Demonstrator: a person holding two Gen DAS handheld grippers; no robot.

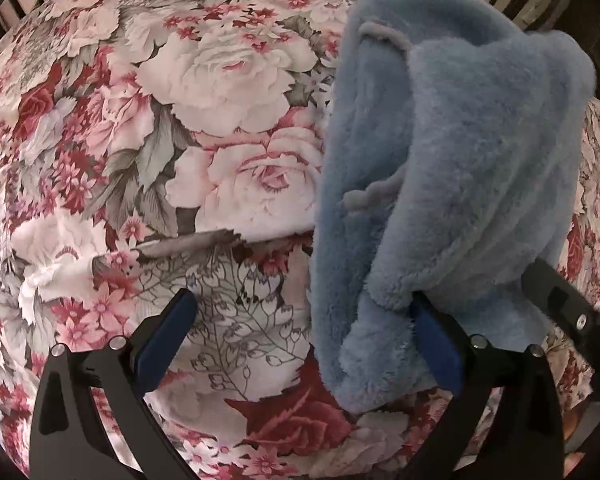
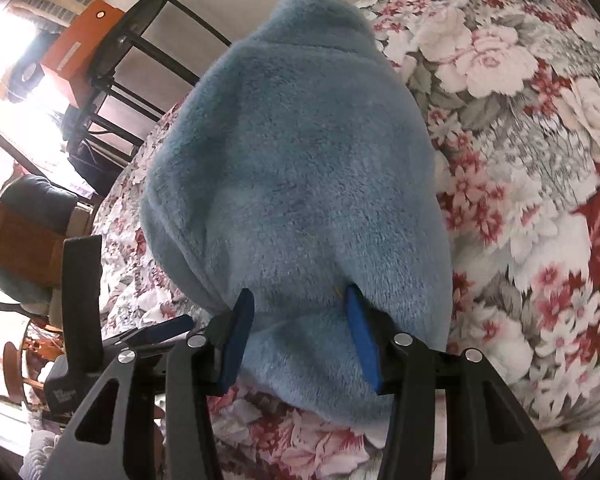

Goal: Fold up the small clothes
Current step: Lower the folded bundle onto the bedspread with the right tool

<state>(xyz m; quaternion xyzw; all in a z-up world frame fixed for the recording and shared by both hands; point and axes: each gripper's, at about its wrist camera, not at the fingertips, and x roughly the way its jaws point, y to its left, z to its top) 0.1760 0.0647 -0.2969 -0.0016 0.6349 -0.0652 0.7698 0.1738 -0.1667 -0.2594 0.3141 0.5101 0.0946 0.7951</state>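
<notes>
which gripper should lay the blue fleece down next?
Right, probably. The right gripper is clamped on the blue fleece garment; the left gripper stands open, fleece only draped against one finger.

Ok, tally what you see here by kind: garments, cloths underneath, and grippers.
Blue fleece garment: 1
Floral cloth: 1
Grippers: 2 (left gripper, right gripper)
Total: 4
</notes>
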